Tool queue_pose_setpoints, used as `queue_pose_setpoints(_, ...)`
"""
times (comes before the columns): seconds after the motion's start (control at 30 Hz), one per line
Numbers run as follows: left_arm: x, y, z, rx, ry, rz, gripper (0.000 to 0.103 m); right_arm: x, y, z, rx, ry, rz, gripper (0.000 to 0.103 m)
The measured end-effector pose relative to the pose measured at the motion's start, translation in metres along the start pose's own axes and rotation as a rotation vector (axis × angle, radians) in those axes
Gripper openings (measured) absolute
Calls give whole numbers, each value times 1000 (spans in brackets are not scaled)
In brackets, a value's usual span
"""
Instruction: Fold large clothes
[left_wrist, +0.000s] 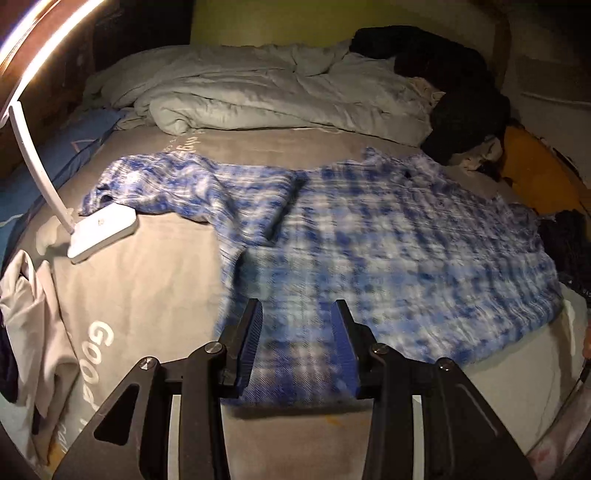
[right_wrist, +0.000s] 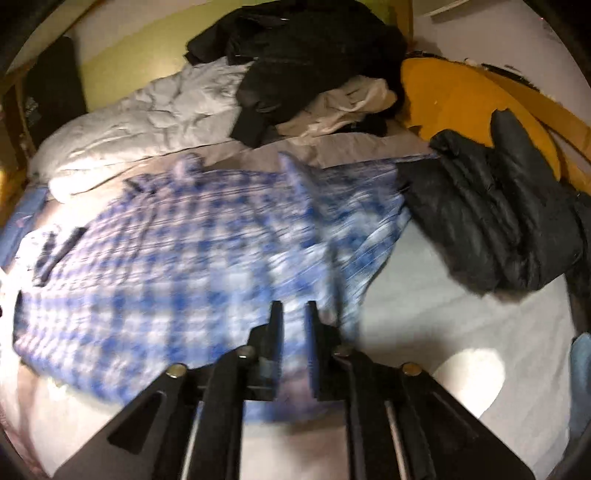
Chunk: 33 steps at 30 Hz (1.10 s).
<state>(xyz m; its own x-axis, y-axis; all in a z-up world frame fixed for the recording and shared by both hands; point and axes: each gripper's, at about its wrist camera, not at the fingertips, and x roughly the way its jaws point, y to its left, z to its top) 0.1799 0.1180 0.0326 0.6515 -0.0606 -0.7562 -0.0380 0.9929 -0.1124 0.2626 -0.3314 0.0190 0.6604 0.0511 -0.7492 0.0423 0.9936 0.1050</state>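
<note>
Blue-white plaid shirt (left_wrist: 388, 236) spread flat on bed (left_wrist: 147, 288), hem edge nearest both tongs, collar at far end, one sleeve (left_wrist: 177, 184) flung out far-left of left tongs (left_wrist: 297, 314). Left tongs wide open, hem cloth lying betw. the two pads, nothing pinched yet as far as visible. Right tongs (right_wrist: 293, 314) much narrower, jaws nearly closed w/ a slim gap; cloth in that gap, but too blurred to say if gripped, so cannot tell. Likely step: taking hold of hem corners for first fold toward collar. To do well: close left tongs on hem edge only, top layer plus under layer together, not bedsheet beneath. Match right tongs at same depth on hem so fold line runs straight. Lift just enough to clear, carry both away in parallel, keep cloth taut betw. tongs to avoid sag in middle. Prob. better to bring stray sleeve in over shirt body first, else lumpy fold. Watch white lamp base (left_wrist: 101, 230) sitting ahead-left of left tongs, touching sleeve cuff; dragging sleeve may tip it. Black puffer jacket (right_wrist: 498, 221) ahead-right of right tongs, just beside shirt's side edge; keep fold clear of it. Grey duvet (left_wrist: 258, 96) beyond collar, well ahead, not in way.
</note>
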Motion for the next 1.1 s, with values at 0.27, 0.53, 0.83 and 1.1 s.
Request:
queue_pose_setpoints(0.27, -15, -58, -48, 190, -8, 33, 80, -33, 61, -41, -171, -14, 123, 69)
queue_pose_setpoints(0.53, 8, -103, -81, 425, 22, 50, 94, -12, 131, -88, -518, 23, -8, 94)
queue_pose_setpoints(0.83, 56, -126, -89, 539, 84, 129, 97, 22, 136, -94, -586, 49, -92, 94)
queue_pose_setpoints(1.1, 77, -100, -67, 432, -5, 276, 100, 46, 111, -70, -448, 13, -184, 97)
